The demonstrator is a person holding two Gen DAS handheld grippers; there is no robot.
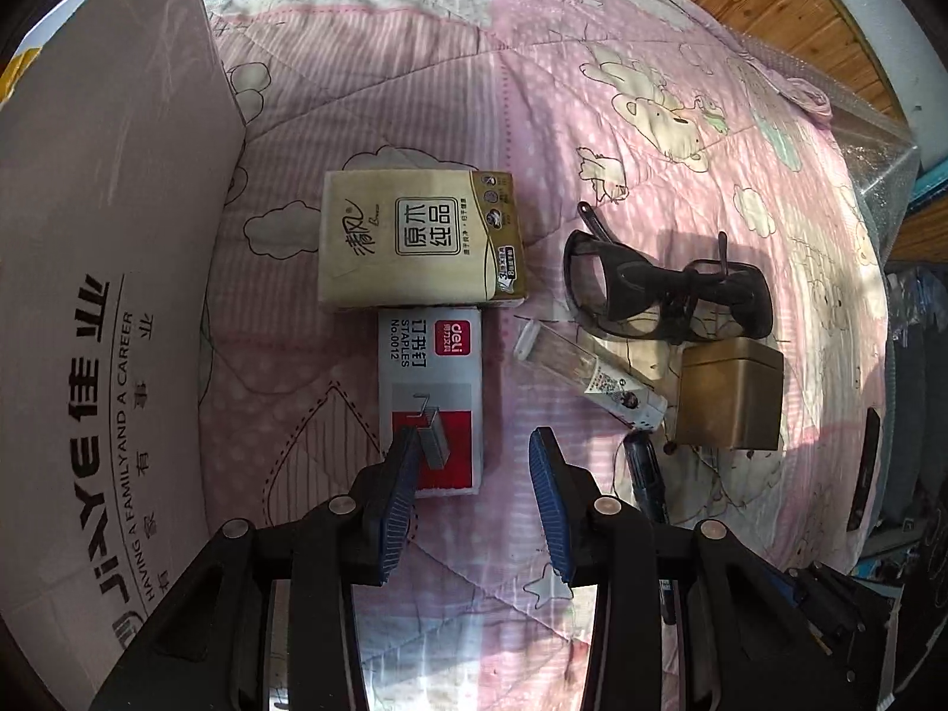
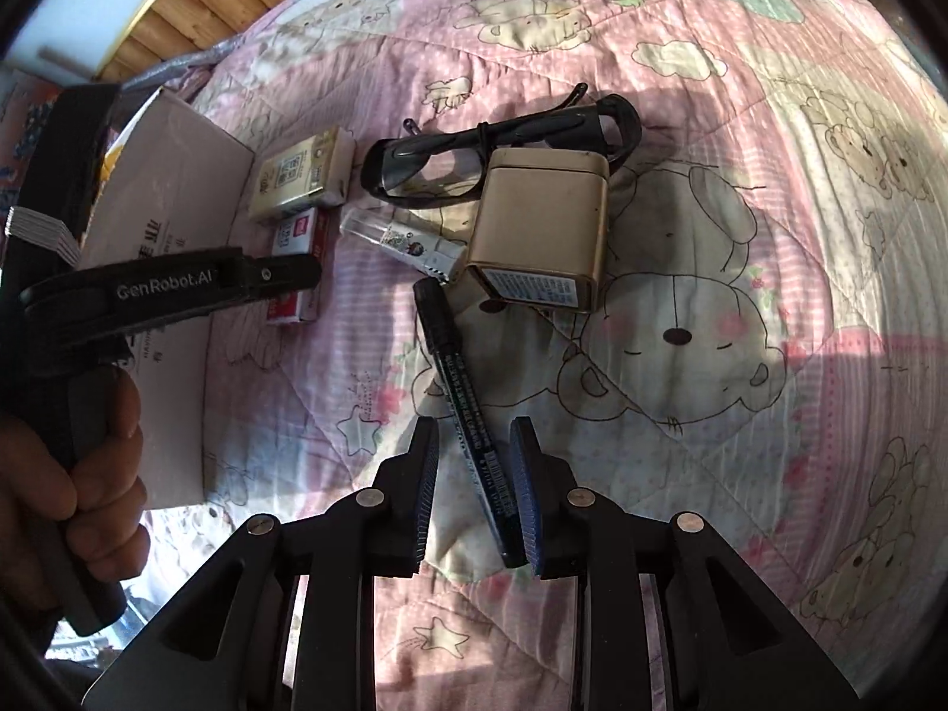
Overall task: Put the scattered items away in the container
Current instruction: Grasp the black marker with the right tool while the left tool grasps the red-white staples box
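Note:
A white cardboard box [image 1: 89, 296] stands at the left on a pink quilt. Beside it lie a tissue pack [image 1: 415, 243], a red-and-white staples box [image 1: 429, 379], black glasses [image 1: 652, 284], a small tube [image 1: 592, 379], a gold tin [image 1: 729, 397] and a black marker [image 1: 649, 474]. My left gripper [image 1: 476, 435] is open just above the near end of the staples box, its left finger overlapping the box. My right gripper [image 2: 475, 423] is open, its fingers straddling the near half of the marker [image 2: 456, 367], which lies close to the right pad. The tin [image 2: 542, 225] sits beyond.
In the right wrist view a hand [image 2: 89, 474] holds the left gripper's handle next to the cardboard box [image 2: 178, 189]. The quilt [image 2: 770, 237] is bare to the right. Wooden flooring [image 1: 770, 0] shows past the far edge of the bed.

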